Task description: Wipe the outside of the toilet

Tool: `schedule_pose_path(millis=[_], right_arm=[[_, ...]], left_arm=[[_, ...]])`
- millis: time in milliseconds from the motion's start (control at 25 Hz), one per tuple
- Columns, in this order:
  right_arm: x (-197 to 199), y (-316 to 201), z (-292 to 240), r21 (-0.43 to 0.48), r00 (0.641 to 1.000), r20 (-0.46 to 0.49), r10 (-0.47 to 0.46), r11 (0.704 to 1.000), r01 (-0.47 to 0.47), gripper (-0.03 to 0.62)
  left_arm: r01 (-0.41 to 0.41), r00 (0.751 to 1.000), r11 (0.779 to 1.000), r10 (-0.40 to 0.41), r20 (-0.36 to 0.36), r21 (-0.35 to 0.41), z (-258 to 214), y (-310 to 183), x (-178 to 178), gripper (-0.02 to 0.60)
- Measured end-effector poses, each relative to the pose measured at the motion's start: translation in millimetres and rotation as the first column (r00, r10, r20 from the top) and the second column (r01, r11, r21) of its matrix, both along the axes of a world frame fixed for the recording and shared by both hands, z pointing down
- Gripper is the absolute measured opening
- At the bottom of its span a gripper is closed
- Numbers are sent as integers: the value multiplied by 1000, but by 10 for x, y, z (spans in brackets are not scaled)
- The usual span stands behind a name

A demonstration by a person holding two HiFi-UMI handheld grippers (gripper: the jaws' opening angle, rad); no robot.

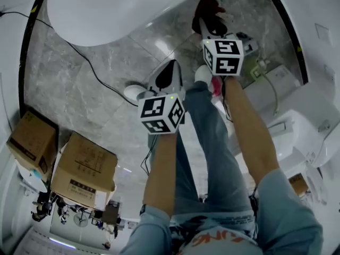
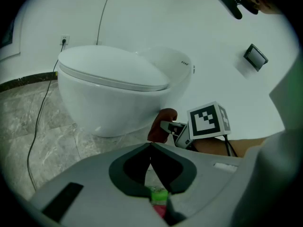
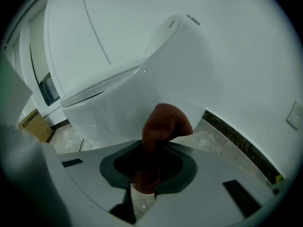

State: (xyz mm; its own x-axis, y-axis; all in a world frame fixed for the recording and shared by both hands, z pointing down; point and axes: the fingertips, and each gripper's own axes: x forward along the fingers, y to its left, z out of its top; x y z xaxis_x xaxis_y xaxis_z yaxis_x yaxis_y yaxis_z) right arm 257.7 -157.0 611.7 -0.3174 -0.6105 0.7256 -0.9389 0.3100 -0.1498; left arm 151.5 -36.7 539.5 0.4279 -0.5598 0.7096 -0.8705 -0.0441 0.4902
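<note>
My right gripper (image 3: 147, 181) pinches the red cloth (image 3: 163, 122). The toilet (image 3: 113, 105) lies straight ahead of it, its side wall just beyond the cloth's tip. My left gripper (image 2: 151, 149), pressed together and empty, hangs farther back.

The glossy white ceramic toilet (image 1: 106, 9) is cut off by the head view's top edge, so only its rounded end shows. In the right gripper view, the toilet's foot is hidden behind the grey body of the right claw (image 3: 150, 148). In front of the toilet, the lower end of the dark red cloth (image 3: 163, 122) is lost in that claw's shadowed recess. In the left gripper view, the left claw (image 2: 150, 146) hides the cloth's bottom, just right of the toilet. The small grey mark (image 2: 184, 64) on the toilet's back is too small to read.
</note>
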Motion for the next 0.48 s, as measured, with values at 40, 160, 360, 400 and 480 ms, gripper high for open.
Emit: schedule_pose_path(millis=[40,160,360,400,480], right_arm=[[9,-57,19,3,1000,-3,-7,1000,7,72],[50,-208,90,0,1000,-18,-3,1000,3,72],[-101,-321,156,-3,996,-51,-73,997,73,74],[-133,-332,174,-3,996,-48,-74,997,74,74],[-180,-337,207,-2,997,-47,-68,998,68,74]], left_arm=[[0,1000,1000,0,1,0,-11,-9,2,-6],[-10,1000,1000,10,6,3,-5,-29,-2,-6],[1,1000,1000,-1,5,9,33,-76,-41,-6],[0,1000,1000,0,3,11,33,-75,-43,-6],[1,1000,1000,-1,-3,14,40,-52,-64,-6]])
